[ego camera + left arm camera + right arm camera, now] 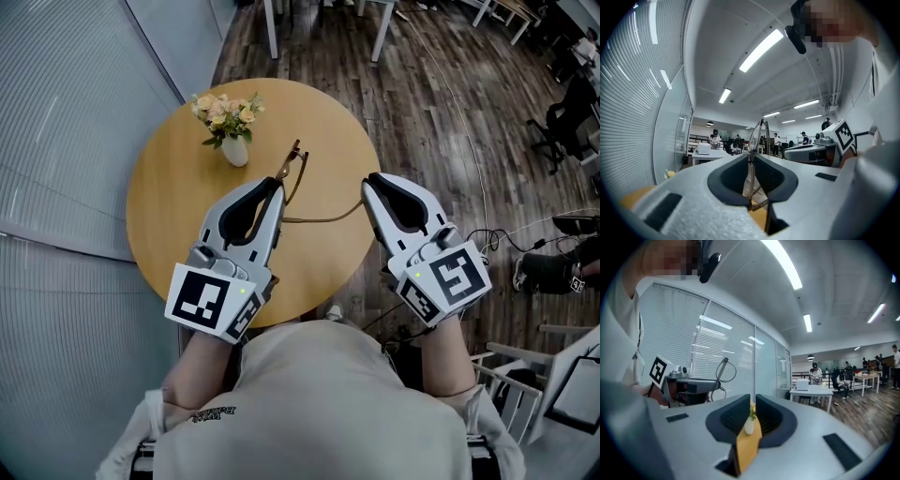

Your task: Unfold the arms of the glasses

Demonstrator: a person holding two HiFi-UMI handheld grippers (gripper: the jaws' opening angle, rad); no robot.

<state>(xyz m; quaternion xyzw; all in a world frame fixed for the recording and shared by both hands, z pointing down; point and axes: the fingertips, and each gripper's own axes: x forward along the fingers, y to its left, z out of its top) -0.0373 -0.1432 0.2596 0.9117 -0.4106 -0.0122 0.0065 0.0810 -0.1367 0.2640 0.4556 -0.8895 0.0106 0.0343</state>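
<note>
**Wood-topped table, glasses held between two grippers**

Light wood makes up the round table [169, 206], which stands on a dark plank floor. At the table's 11 o'clock a small white vase [235, 150] holds pale yellow and pink flowers [225, 112].

The left gripper [279, 185] reaches in from the table's 6 o'clock. Its jaws are pressed together on the front frame of the glasses [296, 173]. The left gripper view shows the thin frame [758, 136] rising upright out of the pinch between the dark pads. The glasses sit just past the table's centre, towards 1 o'clock, with the front standing on edge and running roughly from 12 to 6 o'clock.

One glasses arm [328, 221] is swung out. It runs from the near end of the frame towards 3 o'clock in a shallow curve, and its far end meets the jaw tips of the right gripper [367, 187]. That gripper sits at the table's 3 o'clock edge. In the right gripper view its jaws are drawn to a thin slit. The thin arm cannot be picked out there, and only the vase [749, 425] and a strip of tabletop show through.
</note>
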